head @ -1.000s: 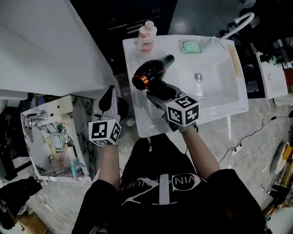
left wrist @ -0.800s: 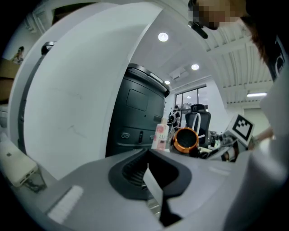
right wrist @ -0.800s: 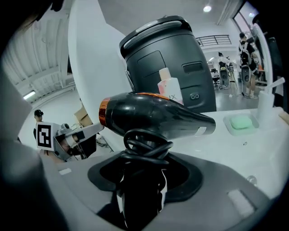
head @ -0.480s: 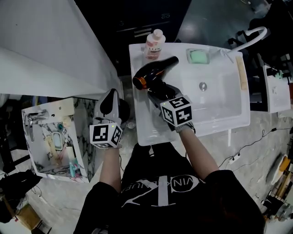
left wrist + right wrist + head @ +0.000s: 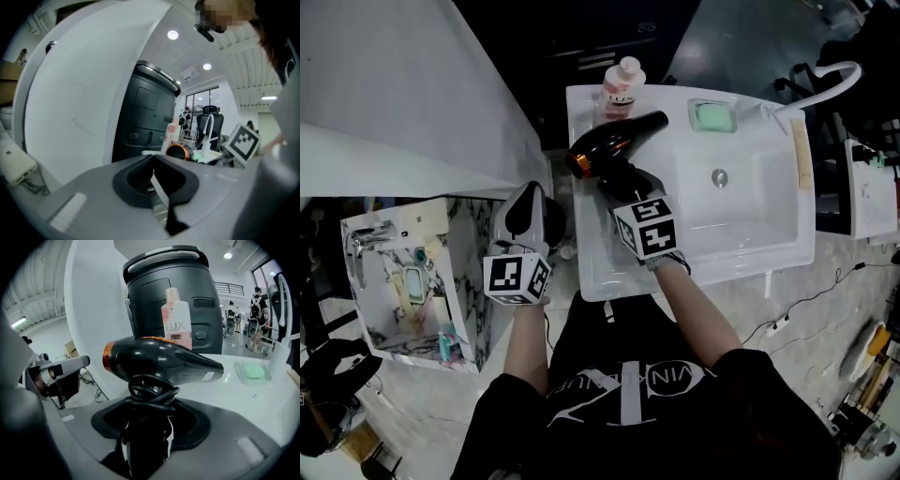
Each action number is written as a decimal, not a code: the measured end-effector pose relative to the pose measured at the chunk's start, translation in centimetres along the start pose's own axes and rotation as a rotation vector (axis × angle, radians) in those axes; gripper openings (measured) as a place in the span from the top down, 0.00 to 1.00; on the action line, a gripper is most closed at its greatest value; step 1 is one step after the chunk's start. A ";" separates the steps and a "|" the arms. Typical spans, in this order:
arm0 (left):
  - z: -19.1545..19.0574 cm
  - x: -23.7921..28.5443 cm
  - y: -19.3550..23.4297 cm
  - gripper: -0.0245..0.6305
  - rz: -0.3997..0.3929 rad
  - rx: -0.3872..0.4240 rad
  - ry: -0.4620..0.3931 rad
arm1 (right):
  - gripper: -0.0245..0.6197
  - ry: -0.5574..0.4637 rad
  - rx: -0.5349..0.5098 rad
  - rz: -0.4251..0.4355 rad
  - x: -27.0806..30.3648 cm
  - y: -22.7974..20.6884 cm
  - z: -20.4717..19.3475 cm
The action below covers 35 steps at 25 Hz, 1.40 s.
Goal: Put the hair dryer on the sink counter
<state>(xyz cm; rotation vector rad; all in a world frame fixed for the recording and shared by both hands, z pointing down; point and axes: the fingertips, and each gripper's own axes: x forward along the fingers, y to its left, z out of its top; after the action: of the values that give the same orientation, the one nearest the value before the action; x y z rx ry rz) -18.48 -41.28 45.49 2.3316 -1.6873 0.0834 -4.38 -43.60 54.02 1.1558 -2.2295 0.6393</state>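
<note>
The black hair dryer (image 5: 614,142) with an orange ring lies level over the left part of the white sink counter (image 5: 592,258), nozzle toward the soap dish. My right gripper (image 5: 620,184) is shut on its handle, and the coiled cord (image 5: 152,392) is wrapped just above the jaws. In the right gripper view the hair dryer (image 5: 159,359) fills the middle above my right gripper (image 5: 146,430); whether it touches the counter I cannot tell. My left gripper (image 5: 525,208) hangs left of the sink, jaws together and empty, and its view catches the dryer's ring (image 5: 177,152).
A pink bottle (image 5: 622,86) stands at the counter's far left corner, right behind the dryer. A green soap in its dish (image 5: 711,114) and a white faucet (image 5: 825,80) sit behind the basin (image 5: 741,202). A white curved tub (image 5: 394,94) and a marbled stand (image 5: 412,281) lie left.
My right gripper has carried the hair dryer a little lower and nearer the counter's left edge and the pink bottle. The left gripper has barely shifted.
</note>
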 end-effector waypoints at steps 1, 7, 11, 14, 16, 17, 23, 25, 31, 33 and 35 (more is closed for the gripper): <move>-0.1 0.0 0.0 0.96 0.001 -0.001 0.001 | 0.57 0.003 -0.002 -0.011 0.1 -0.1 -0.1; -0.7 -0.3 0.2 0.96 0.013 -0.011 0.006 | 0.57 0.016 -0.022 -0.057 0.8 -0.4 -0.3; -1.0 -0.6 0.4 0.96 0.023 -0.015 0.007 | 0.57 0.025 -0.032 -0.070 1.1 -0.5 -0.5; -1.4 -0.8 0.5 0.96 0.027 -0.018 0.009 | 0.57 0.031 -0.037 -0.075 1.2 -0.5 -0.5; -1.5 -0.9 0.5 0.96 0.030 -0.020 0.011 | 0.56 0.037 -0.040 -0.079 1.3 -0.5 -0.6; -1.6 -0.9 0.5 0.96 0.032 -0.020 0.012 | 0.56 0.043 -0.042 -0.082 1.4 -0.5 -0.6; -1.6 -1.2 0.5 0.96 0.038 -0.023 0.012 | 0.56 0.077 -0.061 -0.094 2.0 -0.4 -1.0; -1.7 -1.3 0.5 0.96 0.041 -0.026 0.011 | 0.56 0.080 -0.062 -0.096 2.2 -0.4 -1.1; -2.1 -1.5 0.8 0.96 0.045 -0.034 0.014 | 0.56 0.080 -0.048 -0.077 2.3 -0.4 -1.0; -2.2 -1.5 0.7 0.96 0.044 -0.037 0.015 | 0.55 0.074 -0.031 -0.052 2.3 -0.2 -1.0; -2.3 -1.5 0.7 0.96 0.043 -0.039 0.018 | 0.53 0.068 -0.015 -0.025 2.3 0.0 -1.0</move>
<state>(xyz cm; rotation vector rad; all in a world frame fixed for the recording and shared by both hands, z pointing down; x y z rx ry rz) -19.41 -39.49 47.53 2.2603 -1.7158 0.0787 -5.22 -44.33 56.24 1.1363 -2.1556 0.6416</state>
